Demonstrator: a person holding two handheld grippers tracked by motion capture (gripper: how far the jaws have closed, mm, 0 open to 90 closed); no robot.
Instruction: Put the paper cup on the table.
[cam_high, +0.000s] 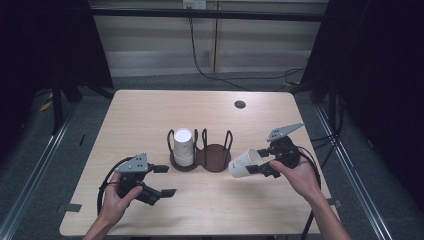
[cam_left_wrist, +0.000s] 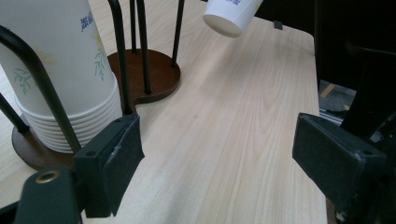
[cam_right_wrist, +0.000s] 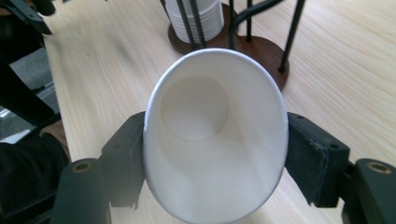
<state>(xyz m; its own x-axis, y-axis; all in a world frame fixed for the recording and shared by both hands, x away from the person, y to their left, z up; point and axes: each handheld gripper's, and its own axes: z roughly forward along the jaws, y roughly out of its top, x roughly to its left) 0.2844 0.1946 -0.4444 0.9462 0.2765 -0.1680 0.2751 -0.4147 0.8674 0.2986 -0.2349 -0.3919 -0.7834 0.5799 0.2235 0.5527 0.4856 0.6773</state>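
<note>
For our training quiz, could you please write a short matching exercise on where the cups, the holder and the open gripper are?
Things:
1. single paper cup
2. stack of cups
3. right ring of the cup holder
4. left gripper

States:
A. empty
B. open, over bare table
C. squeezed between the right gripper jaws
D. standing in the holder's left ring

Pairs: 1-C, 2-D, 3-A, 4-B

The left gripper (cam_high: 161, 180) is resting low with its jaws standing wide apart, while the right gripper (cam_high: 259, 161) is hanging raised, its jaws pinched together.
</note>
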